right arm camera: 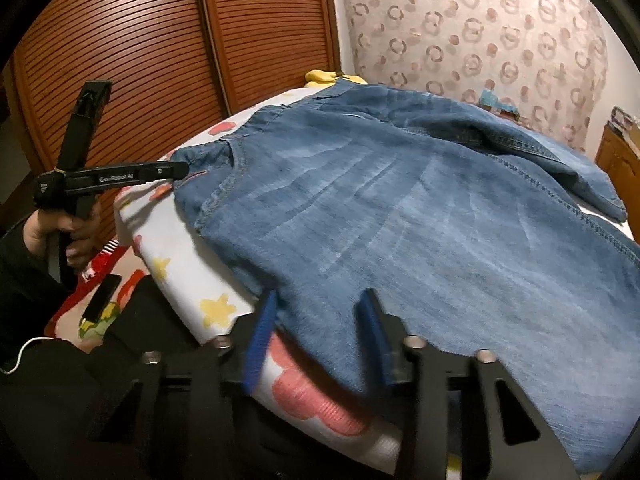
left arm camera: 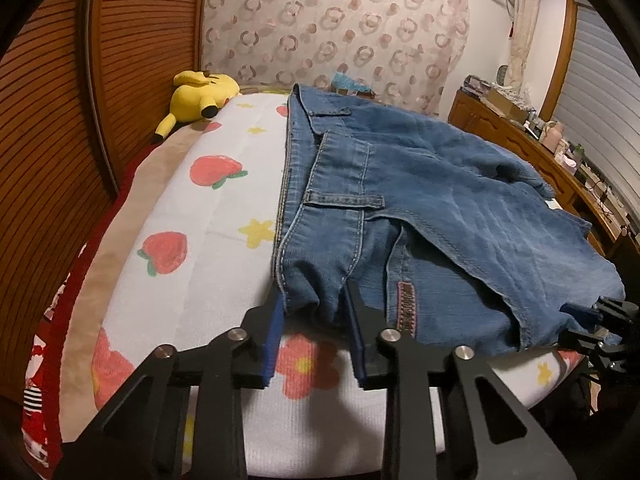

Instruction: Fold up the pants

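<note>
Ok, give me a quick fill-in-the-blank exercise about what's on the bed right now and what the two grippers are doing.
1. The jeans are made of blue ____.
2. The plush toy at the far end of the bed is ____ in colour.
3. The white sheet is printed with stars, flowers and ____.
4. The left gripper has its fingers on either side of the jeans' ____ edge.

Missing words: denim; yellow; strawberries; near

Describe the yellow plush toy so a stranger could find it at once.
Start at the bed with the strawberry-and-star sheet. Follow the sheet to its far end, beside the brown slatted wardrobe doors. There, left of the blue jeans, lies the yellow plush toy. It is the only bright yellow stuffed thing, with black-tipped ears.
</note>
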The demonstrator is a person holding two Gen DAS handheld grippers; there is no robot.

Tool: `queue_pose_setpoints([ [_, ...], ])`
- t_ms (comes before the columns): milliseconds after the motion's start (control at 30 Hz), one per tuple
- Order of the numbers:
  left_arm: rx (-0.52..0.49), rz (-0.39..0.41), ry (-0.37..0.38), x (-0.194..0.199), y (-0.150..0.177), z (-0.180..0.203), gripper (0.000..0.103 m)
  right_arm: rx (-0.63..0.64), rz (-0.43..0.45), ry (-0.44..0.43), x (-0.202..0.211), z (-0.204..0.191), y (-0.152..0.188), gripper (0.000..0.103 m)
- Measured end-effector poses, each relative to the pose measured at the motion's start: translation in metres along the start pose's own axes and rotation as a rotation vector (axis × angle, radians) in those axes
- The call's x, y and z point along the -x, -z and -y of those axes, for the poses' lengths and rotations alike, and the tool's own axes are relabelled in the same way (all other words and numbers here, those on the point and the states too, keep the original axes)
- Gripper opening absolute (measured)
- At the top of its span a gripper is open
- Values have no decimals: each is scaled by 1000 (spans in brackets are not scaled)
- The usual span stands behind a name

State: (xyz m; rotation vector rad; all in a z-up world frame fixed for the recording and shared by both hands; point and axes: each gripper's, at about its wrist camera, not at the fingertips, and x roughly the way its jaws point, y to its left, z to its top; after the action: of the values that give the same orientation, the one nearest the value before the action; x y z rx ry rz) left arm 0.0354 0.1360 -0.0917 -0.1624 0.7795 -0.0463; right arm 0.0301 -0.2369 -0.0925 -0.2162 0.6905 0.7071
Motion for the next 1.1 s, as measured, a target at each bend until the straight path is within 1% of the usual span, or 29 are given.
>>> queue_pose_setpoints([
  [33, 1, 6, 4, 2, 0, 1, 26, 5, -2, -6, -1, -1, 0, 27],
  [100, -6, 16, 3, 6, -2, 3, 25, 10, -3, -23, -1, -3, 0, 15],
  [200, -16, 29, 6, 11, -4, 6, 21, 0, 5, -38, 0, 0, 1, 7],
  [267, -22, 42, 10, 17, -6, 8, 19, -13, 12, -43, 2, 5, 0, 4],
  [500, -41, 106, 22, 42, -16, 16, 16, -29, 75, -51, 19, 9, -9, 2],
  [667, -44, 149, 35, 59, -23, 21, 15, -11, 124, -29, 36, 6, -14, 2],
  [900, -55, 234, 51, 90, -40, 29, 14, 23, 186, -12, 51, -2, -24, 2],
  [933, -57, 242, 52, 93, -41, 30, 14, 30, 195, -8, 52, -5, -20, 2],
  [1100, -69, 286, 62, 109, -49, 35, 14, 62, 242, 12, 63, -10, -20, 2],
])
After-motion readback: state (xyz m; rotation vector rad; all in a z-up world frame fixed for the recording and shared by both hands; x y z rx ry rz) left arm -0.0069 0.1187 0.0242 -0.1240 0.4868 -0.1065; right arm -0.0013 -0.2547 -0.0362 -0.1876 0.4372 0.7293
